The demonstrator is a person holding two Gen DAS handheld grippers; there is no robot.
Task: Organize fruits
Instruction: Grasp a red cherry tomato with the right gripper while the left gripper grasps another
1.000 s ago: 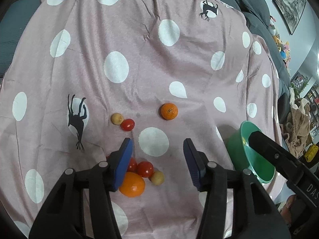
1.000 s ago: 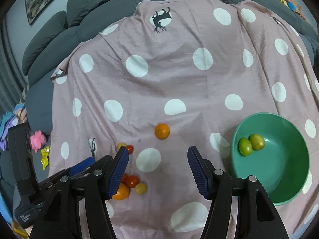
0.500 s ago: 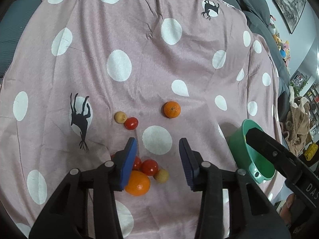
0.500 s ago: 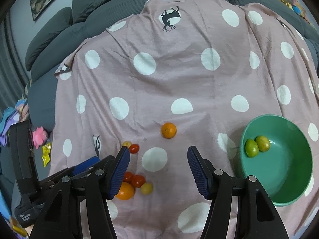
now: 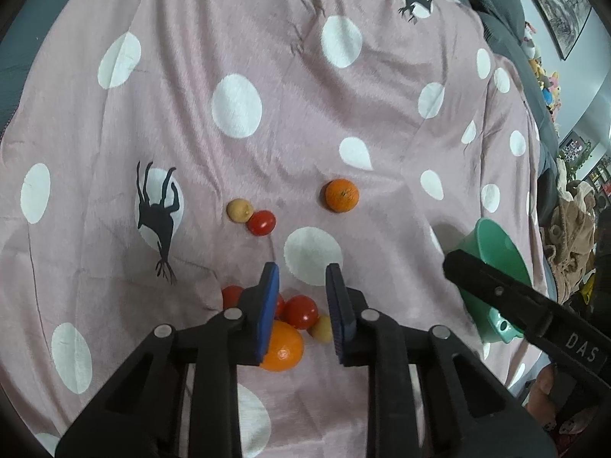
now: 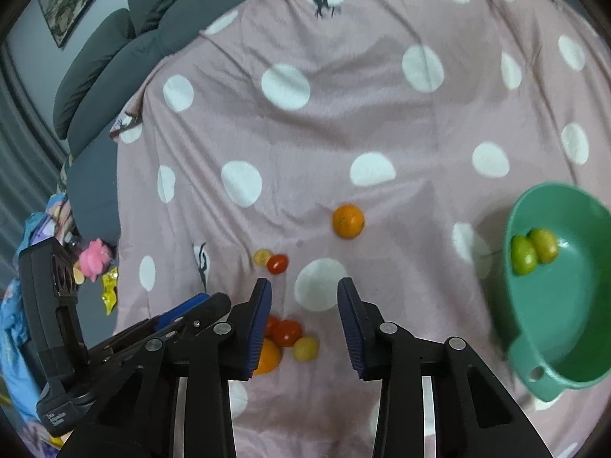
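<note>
Fruits lie on a pink polka-dot blanket (image 5: 267, 57). A lone orange (image 5: 341, 195) sits mid-blanket, also in the right wrist view (image 6: 348, 221). A yellow fruit (image 5: 238, 210) touches a red tomato (image 5: 261, 222). A near cluster holds an orange (image 5: 283, 346), red tomatoes (image 5: 300, 311) and a small yellow fruit (image 5: 320, 329). My left gripper (image 5: 301, 278) is open and empty, above the cluster. My right gripper (image 6: 304, 292) is open and empty. A green bowl (image 6: 573, 328) at the right holds two green-yellow fruits (image 6: 534, 250).
Grey sofa cushions (image 6: 114, 49) rise behind the blanket. Toys and clutter (image 6: 95, 259) lie off the blanket's left edge. The right gripper's body (image 5: 534, 316) crosses in front of the bowl (image 5: 492, 244) in the left wrist view.
My left gripper's jaws have narrowed and it has shifted over the near cluster. The right gripper has pulled back and left a little; the bowl now sits further right in its view.
</note>
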